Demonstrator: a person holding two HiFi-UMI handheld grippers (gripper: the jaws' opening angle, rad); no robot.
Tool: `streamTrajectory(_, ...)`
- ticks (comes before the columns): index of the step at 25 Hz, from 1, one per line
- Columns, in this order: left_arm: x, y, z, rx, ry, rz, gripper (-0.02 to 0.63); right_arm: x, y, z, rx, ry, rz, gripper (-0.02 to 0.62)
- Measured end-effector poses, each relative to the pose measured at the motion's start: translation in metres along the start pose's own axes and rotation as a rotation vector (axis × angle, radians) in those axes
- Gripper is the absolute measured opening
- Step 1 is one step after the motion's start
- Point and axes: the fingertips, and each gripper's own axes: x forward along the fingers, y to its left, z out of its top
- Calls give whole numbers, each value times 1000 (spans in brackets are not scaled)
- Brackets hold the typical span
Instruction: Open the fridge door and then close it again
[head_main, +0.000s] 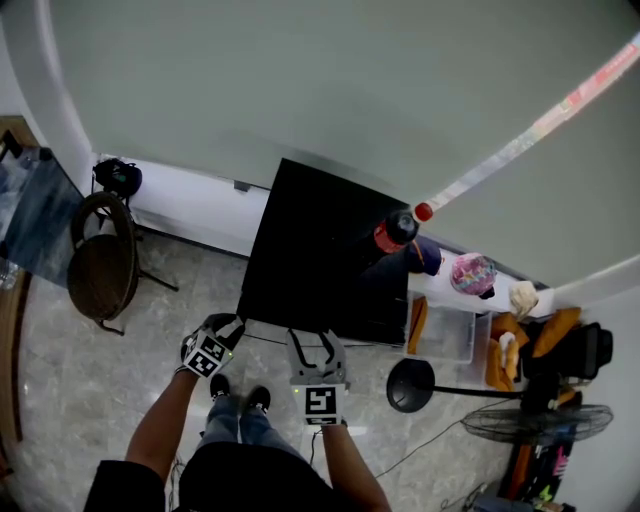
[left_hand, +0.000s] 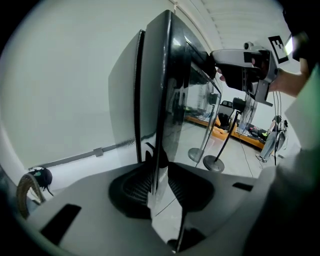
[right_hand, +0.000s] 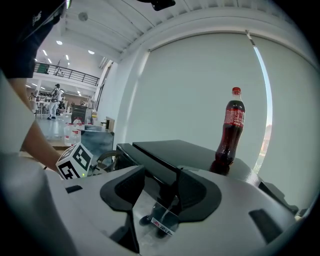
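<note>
One black fridge stands against the pale wall, right in front of the person. One cola bottle, red cap and red label, stands on top, its print too small to read. There are two grippers. The left gripper is clenched on the side edge of the fridge door. The right gripper straddles the door's top corner, though I can't tell whether both pads press. A clear plastic box sits beside the fridge. A small sticker on the door is unreadable.

Cola bottle; chair; floor fan
</note>
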Motion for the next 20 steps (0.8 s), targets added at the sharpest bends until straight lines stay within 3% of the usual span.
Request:
streamTrajectory(9, -3, -4, -4, 35, 24, -17, 87, -2, 5, 0, -25, 4, 1, 196)
streamTrajectory(13, -17, -26, -20, 58, 38, -38, 80, -19, 15, -2, -79, -5, 43, 194)
streamTrajectory(20, -36, -56, -37, 47, 45, -18, 75, -43, 28, -8, -78, -17, 107, 190)
